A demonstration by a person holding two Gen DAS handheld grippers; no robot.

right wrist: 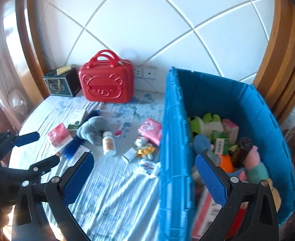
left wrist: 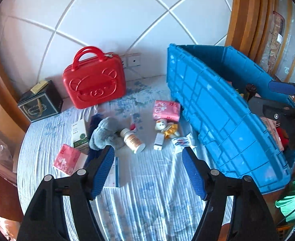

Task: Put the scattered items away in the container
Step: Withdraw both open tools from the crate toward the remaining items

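Note:
A blue crate [left wrist: 217, 108] stands on the right of the bed; it also shows in the right wrist view [right wrist: 173, 140] and holds several toys and boxes. Scattered on the striped sheet are a grey plush [left wrist: 104, 131], a pill bottle [left wrist: 133, 139], two pink tissue packs [left wrist: 166, 110] [left wrist: 68, 159], a small doll [left wrist: 166, 128], a green-white box [left wrist: 80, 133] and a small white packet [left wrist: 180, 141]. My left gripper [left wrist: 148, 157] is open and empty above the sheet, in front of the bottle. My right gripper [right wrist: 145, 164] is open and empty, straddling the crate's near wall.
A red bear-face case [left wrist: 95, 80] and a dark box [left wrist: 39, 102] stand against the tiled wall. Wooden frames flank the bed on both sides. The right gripper also shows at the right of the left wrist view [left wrist: 282, 100].

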